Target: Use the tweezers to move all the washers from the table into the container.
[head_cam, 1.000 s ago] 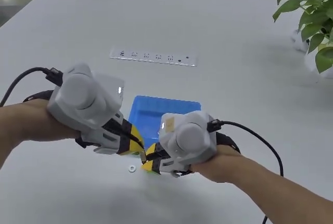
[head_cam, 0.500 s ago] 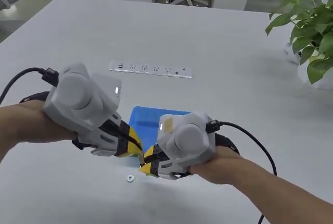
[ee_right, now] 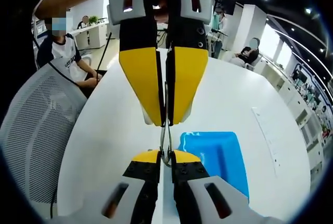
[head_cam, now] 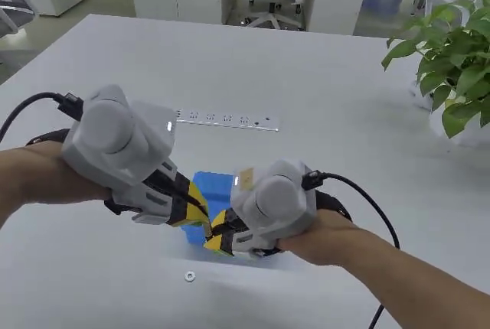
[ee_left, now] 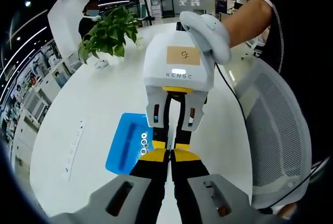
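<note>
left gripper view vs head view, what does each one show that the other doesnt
Left gripper view: washers lying inside the blue container, the tweezers pinched at the left claw tips, and a mesh chair back. Head view: one loose washer on the table, on the person's side of the container. Both: the container, the power strip, the plant, and the right claw tip to tip with the left.
</note>
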`<state>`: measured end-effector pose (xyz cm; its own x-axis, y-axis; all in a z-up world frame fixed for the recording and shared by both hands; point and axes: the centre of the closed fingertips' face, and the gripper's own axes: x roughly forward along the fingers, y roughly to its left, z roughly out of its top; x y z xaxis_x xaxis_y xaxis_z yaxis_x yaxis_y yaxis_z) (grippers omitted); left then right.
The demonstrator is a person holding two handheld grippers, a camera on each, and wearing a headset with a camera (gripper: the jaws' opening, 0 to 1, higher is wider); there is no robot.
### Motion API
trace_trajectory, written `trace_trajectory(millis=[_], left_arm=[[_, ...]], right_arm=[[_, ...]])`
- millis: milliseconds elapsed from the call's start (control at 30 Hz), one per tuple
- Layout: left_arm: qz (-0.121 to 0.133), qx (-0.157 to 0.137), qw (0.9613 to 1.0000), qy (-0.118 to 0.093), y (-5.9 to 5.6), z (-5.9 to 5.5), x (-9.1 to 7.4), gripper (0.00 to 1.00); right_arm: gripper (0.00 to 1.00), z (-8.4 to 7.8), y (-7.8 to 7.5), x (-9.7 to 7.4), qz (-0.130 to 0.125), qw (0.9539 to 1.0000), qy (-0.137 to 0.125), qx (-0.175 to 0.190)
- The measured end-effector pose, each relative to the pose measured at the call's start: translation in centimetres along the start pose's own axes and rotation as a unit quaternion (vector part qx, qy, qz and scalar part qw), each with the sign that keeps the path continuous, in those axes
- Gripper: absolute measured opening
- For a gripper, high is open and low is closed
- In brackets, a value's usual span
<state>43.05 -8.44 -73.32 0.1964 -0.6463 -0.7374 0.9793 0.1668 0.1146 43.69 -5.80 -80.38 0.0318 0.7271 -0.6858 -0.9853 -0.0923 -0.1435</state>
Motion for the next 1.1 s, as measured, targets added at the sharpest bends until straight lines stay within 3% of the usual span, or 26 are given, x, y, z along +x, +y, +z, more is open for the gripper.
trace_trajectory(millis=[567,1100], left_arm=[[0.009,0.015,0.9998,-0.003,2.2,1.1,-0.3,0.06],[0.001,0.018,0.9998,-0.005,4.3,0.7,1.1,0.06]], right_arm=[[0.09,0.3,-2.6,-1.0,-0.018,0.9998,-0.002,-0.004],[0.10,-1.0,-4.7,-0.4,-0.023,0.9997,-0.003,0.010]])
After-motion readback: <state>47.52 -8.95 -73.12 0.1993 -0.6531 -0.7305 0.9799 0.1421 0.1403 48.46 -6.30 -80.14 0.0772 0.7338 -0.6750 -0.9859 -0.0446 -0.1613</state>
